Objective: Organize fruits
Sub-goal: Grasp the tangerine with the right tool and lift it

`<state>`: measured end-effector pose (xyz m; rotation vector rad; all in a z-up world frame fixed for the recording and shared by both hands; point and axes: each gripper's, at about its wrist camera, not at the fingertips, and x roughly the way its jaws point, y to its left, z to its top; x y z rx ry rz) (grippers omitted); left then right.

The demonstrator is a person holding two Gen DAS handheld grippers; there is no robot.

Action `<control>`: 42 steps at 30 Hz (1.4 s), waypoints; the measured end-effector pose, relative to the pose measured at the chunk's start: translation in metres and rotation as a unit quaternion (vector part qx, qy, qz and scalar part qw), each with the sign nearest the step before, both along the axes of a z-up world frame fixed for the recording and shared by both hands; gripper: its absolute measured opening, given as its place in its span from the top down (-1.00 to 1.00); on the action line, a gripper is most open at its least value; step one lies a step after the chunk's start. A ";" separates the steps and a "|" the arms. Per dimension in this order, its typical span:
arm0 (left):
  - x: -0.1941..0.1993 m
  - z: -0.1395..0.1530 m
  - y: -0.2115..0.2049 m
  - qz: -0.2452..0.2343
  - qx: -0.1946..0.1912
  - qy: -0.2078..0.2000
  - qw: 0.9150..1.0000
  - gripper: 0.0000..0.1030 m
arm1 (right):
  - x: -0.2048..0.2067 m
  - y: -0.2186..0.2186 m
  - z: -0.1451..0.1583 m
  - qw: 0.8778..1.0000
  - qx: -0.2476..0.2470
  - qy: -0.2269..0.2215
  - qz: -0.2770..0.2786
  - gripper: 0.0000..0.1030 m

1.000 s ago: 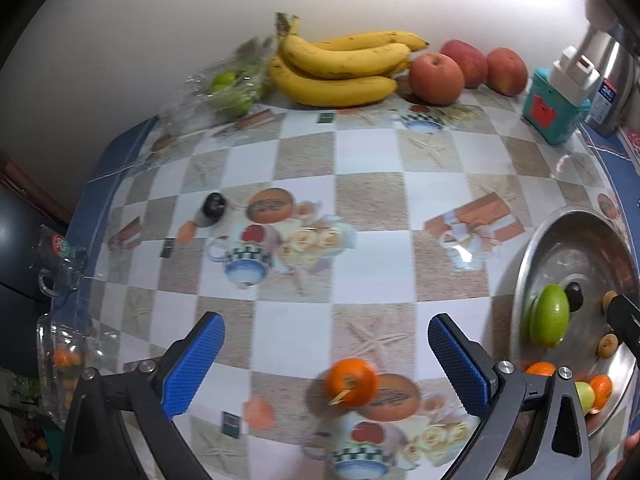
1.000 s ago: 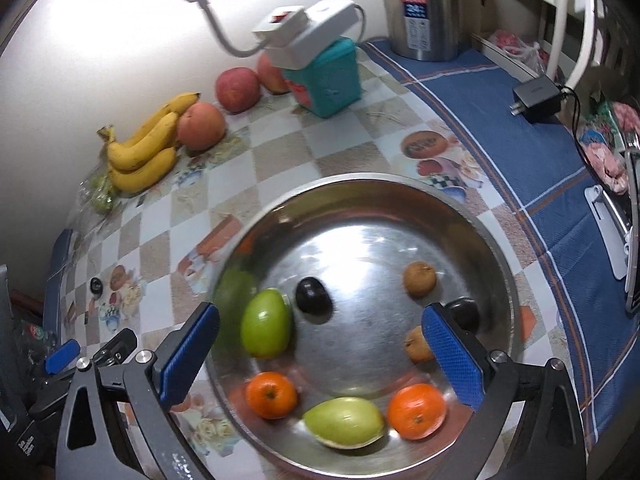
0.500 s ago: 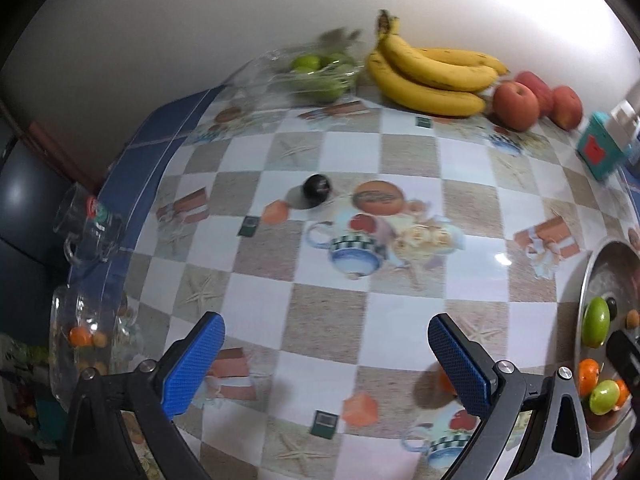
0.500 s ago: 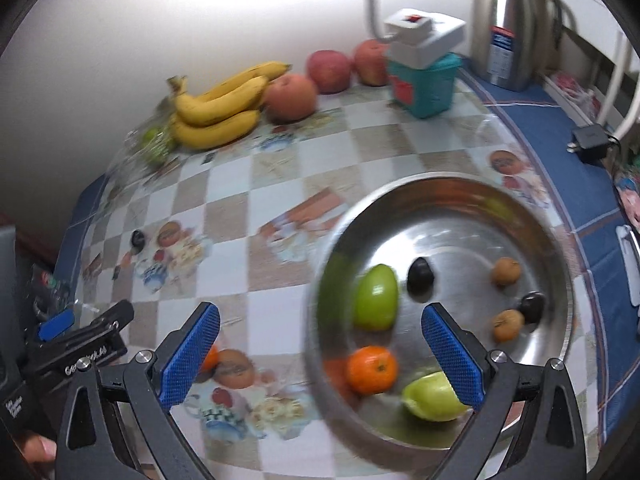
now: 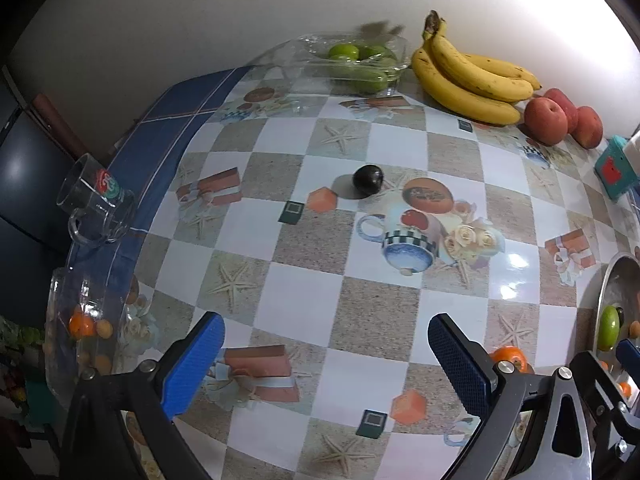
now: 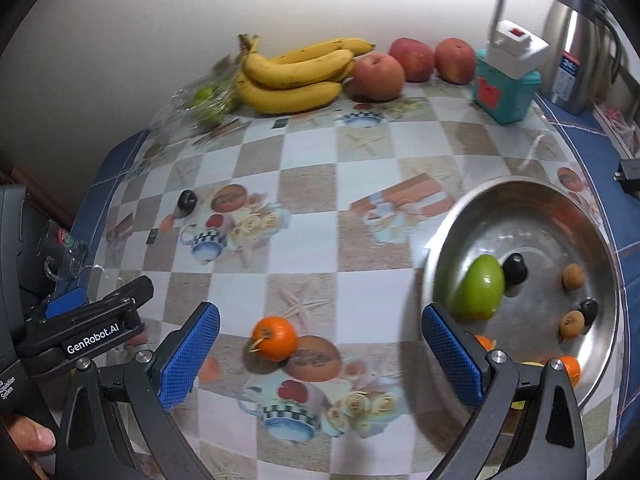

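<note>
The right gripper (image 6: 320,354) has swung off the steel bowl (image 6: 600,240) — its fingers stand wide apart, empty, with the loose orange (image 6: 275,338) now between them. The left gripper (image 5: 326,360), equally spread, has turned away toward the dark plum (image 5: 368,187), far ahead. Both strays look next for the bowl.

I see glossy printed oilcloth (image 6: 304,216) over bench, glare spots on it. Steel bowl (image 6: 600,240) polished, mirror-like. Kettle (image 6: 576,40) brushed metal. Glass mug (image 5: 96,208) clear. My jaws' pads (image 6: 188,356) blue, textured rubber.
</note>
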<state>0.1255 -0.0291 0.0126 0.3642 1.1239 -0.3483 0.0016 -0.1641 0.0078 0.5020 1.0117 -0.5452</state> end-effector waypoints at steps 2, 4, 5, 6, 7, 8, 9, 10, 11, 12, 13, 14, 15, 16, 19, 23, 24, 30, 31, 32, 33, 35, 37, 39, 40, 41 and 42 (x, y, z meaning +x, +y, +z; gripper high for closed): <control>0.002 -0.001 0.006 0.005 -0.001 0.001 1.000 -1.00 | 0.004 0.003 -0.002 1.000 0.005 -0.003 0.002 -0.96; 0.006 -0.002 0.012 0.011 -0.002 0.004 1.000 -1.00 | 0.007 0.004 -0.003 1.000 0.010 -0.005 0.002 -0.96; 0.008 -0.004 0.014 0.015 -0.001 0.006 1.000 -1.00 | 0.009 0.005 -0.005 1.000 0.012 -0.004 0.002 -0.96; 0.009 -0.004 0.016 0.018 -0.001 0.007 1.000 -1.00 | 0.010 0.005 -0.006 1.000 0.012 -0.004 0.002 -0.96; 0.011 -0.005 0.018 0.022 0.000 0.008 1.000 -1.00 | 0.011 0.005 -0.008 1.000 0.012 -0.002 0.001 -0.96; 0.011 -0.006 0.019 0.023 0.001 0.009 1.000 -1.00 | 0.012 0.005 -0.010 1.000 0.012 0.000 0.000 -0.96; 0.012 -0.008 0.019 0.023 0.002 0.010 1.000 -1.00 | 0.013 0.006 -0.012 1.000 0.011 0.002 -0.001 -0.96; 0.012 -0.009 0.019 0.022 0.003 0.012 1.000 -1.00 | 0.014 0.007 -0.015 1.000 0.011 0.004 0.001 -0.96; 0.012 -0.012 0.017 0.020 0.004 0.014 1.000 -1.00 | 0.016 0.008 -0.018 1.000 0.012 0.006 0.003 -0.96; 0.012 -0.017 0.015 0.016 0.008 0.020 1.000 -1.00 | 0.018 0.008 -0.022 1.000 0.014 0.008 0.005 -0.96; 0.013 -0.022 0.013 0.013 0.012 0.026 1.000 -1.00 | 0.019 0.009 -0.025 1.000 0.016 0.011 0.006 -0.96; 0.013 -0.026 0.011 0.012 0.015 0.030 0.999 -1.00 | 0.021 0.010 -0.031 1.000 0.019 0.019 0.006 -0.96; 0.013 -0.029 0.010 0.012 0.017 0.034 0.999 -1.00 | 0.022 0.011 -0.035 0.999 0.019 0.024 0.007 -0.96; 0.014 -0.033 0.009 0.013 0.020 0.038 0.999 -1.00 | 0.023 0.012 -0.038 0.999 0.018 0.031 0.009 -0.95; 0.015 -0.041 0.009 0.016 0.023 0.048 0.998 -1.00 | 0.026 0.012 -0.048 0.999 0.016 0.046 0.009 -0.90; 0.017 -0.049 0.009 0.020 0.028 0.058 0.998 -1.00 | 0.031 0.016 -0.061 0.997 0.017 0.066 0.019 -0.71; 0.018 -0.051 0.009 0.020 0.028 0.060 0.998 -1.00 | 0.032 0.018 -0.063 0.997 0.016 0.071 0.022 -0.65; 0.018 -0.057 0.005 0.013 0.034 0.066 0.997 -1.00 | 0.037 0.026 -0.075 0.995 0.014 0.091 0.037 -0.63; 0.017 -0.058 0.004 0.012 0.034 0.066 0.997 -1.00 | 0.038 0.027 -0.076 0.995 0.013 0.093 0.040 -0.63; 0.017 -0.058 0.003 0.011 0.035 0.066 0.997 -1.00 | 0.039 0.029 -0.077 0.994 0.011 0.096 0.044 -0.62; 0.017 -0.058 0.003 0.009 0.035 0.066 0.997 -1.00 | 0.039 0.031 -0.078 0.994 0.010 0.098 0.048 -0.55; 0.016 -0.058 0.002 0.007 0.036 0.067 0.997 -1.00 | 0.040 0.033 -0.078 0.994 0.000 0.102 0.049 -0.41; 0.016 -0.058 0.001 0.007 0.036 0.066 0.997 -1.00 | 0.041 0.033 -0.077 0.994 -0.004 0.102 0.049 -0.32; 0.015 -0.058 0.001 0.007 0.036 0.066 0.997 -1.00 | 0.041 0.031 -0.076 0.994 0.000 0.095 0.045 -0.16; 0.016 -0.058 0.001 0.007 0.036 0.066 0.997 -1.00 | 0.041 0.031 -0.075 0.995 0.000 0.093 0.044 -0.12; 0.016 -0.058 0.001 0.007 0.037 0.066 0.997 -1.00 | 0.041 0.030 -0.073 0.995 0.002 0.090 0.043 -0.06; 0.016 -0.058 0.001 0.006 0.037 0.067 0.997 -1.00 | 0.041 0.029 -0.072 0.995 0.005 0.088 0.043 -0.01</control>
